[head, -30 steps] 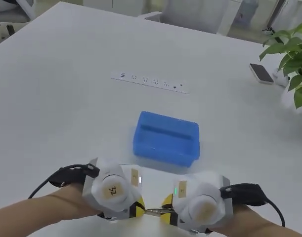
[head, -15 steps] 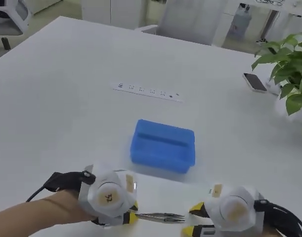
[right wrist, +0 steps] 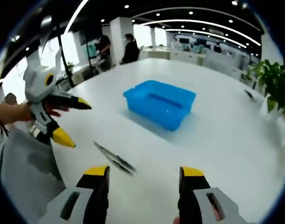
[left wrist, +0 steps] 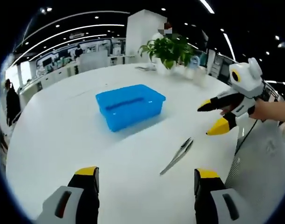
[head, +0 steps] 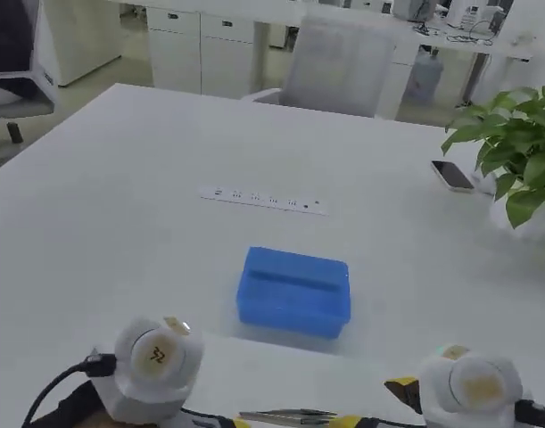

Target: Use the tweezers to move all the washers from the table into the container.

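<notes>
Tweezers (left wrist: 177, 155) lay flat on counter (head: 120, 223), bottom centre of head view, long axis left-right | left hand-held gripper (left wrist: 146, 172) stood wide open, empty, tweezers ahead between its jaws | right hand-held gripper (right wrist: 143, 171) likewise | container (head: 290, 312) sat beyond, frame centre

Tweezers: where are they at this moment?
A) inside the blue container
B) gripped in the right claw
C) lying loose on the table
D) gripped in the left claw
C: the tweezers lie flat on the white table, between the open left claw and open right claw, touching neither.
</notes>
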Motion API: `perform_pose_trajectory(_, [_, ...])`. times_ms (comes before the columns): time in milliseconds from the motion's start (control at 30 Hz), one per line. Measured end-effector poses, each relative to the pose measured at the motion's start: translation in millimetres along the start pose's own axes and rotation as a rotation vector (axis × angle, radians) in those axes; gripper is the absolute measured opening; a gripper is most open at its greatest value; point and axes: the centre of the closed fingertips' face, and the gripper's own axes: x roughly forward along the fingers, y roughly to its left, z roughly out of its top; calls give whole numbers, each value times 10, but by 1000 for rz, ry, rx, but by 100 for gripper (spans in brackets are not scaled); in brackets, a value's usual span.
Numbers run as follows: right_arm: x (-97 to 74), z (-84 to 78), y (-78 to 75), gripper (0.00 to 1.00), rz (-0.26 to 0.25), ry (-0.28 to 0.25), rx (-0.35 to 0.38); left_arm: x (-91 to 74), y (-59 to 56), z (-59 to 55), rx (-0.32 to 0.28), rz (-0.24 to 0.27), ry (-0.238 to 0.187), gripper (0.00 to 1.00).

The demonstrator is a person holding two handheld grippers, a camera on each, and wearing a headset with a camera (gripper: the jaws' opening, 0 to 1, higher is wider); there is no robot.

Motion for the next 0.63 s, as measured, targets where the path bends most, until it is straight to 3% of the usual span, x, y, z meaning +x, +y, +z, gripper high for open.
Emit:
perform_pose_trajectory(67, [-73, 22, 13, 63, -2, -16, 37, -130, 73, 50, -38, 59, -44, 91])
perform_pose_trajectory(133, [-148, 72, -5, 71, -29, -50, 33, -234, 106, 86, -49, 92, -70, 94])
perform_pose_trajectory(200, [-195, 86, 22, 76, -25, -57, 36, -338, 115, 114, -52, 114, -90, 97])
perform_pose_trajectory(333, [-261, 118, 101, 87, -34, -75, -6, -473, 116, 143, -31, 146, -99, 99])
perform_pose_trajectory(433, [-275, 113, 122, 91, -38, -75, -32, -514, 103, 154, -33, 143, -103, 99])
perform_pose_trajectory(633, [-311, 150, 104, 96, -41, -91, -10, -547, 105, 169, -30, 150, -105, 99])
